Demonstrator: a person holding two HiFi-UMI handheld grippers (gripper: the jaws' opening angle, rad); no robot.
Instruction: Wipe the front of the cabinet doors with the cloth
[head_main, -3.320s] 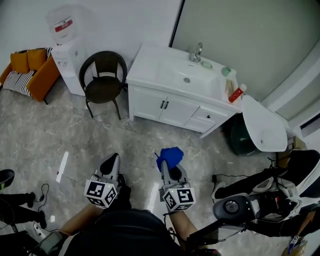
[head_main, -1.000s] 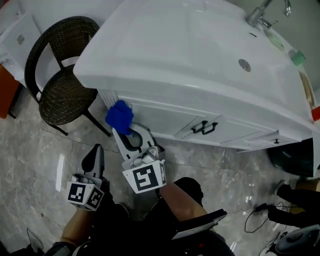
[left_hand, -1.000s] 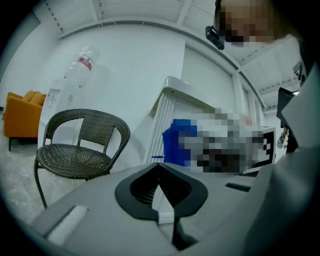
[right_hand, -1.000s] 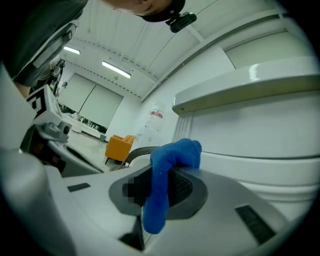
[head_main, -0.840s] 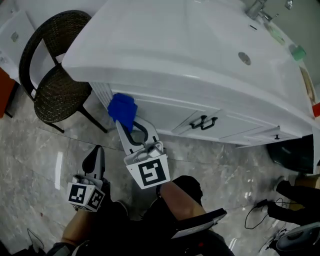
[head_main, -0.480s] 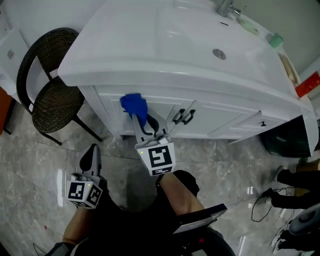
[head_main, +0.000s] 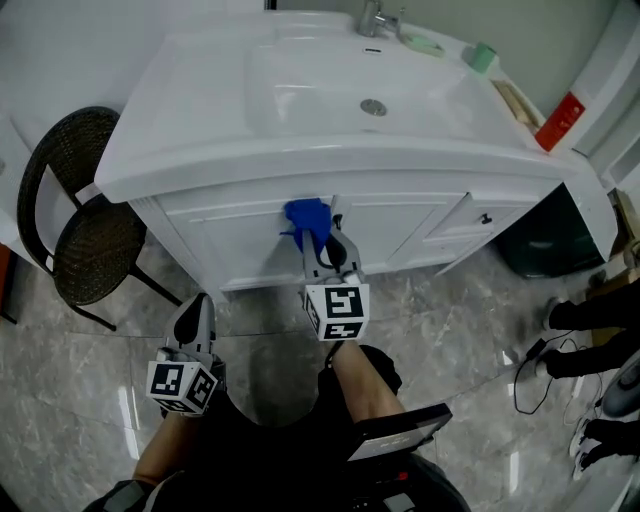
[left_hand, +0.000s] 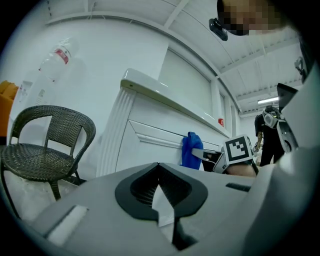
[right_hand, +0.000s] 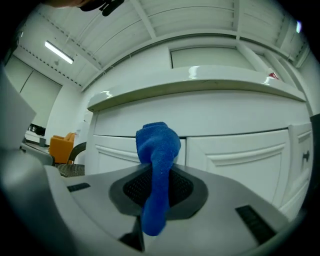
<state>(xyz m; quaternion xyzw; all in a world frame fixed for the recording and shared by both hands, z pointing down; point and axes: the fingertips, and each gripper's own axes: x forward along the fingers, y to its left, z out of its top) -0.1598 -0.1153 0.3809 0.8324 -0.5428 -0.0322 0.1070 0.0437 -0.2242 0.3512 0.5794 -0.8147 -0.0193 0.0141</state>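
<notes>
Head view: the blue cloth (head_main: 305, 216) is clamped in the right gripper (head_main: 320, 238) and pressed to the cabinet doors (head_main: 235, 238) for wiping, while the left gripper (head_main: 197, 308) is held closed, empty, well aside.

The head view is taken from above, tilted steeply down onto the counter (head_main: 200, 110) and the cabinet doors (head_main: 235, 240) under it. The left gripper view is set low and well back, aimed obliquely along the doors beyond its fingers (left_hand: 115, 225), with a chair (left_hand: 35, 162) to their left. The right gripper view is held close, squarely facing the doors beyond its fingers (right_hand: 215, 220). The doors and the blue cloth (head_main: 305, 220) are shared by all three views.
</notes>
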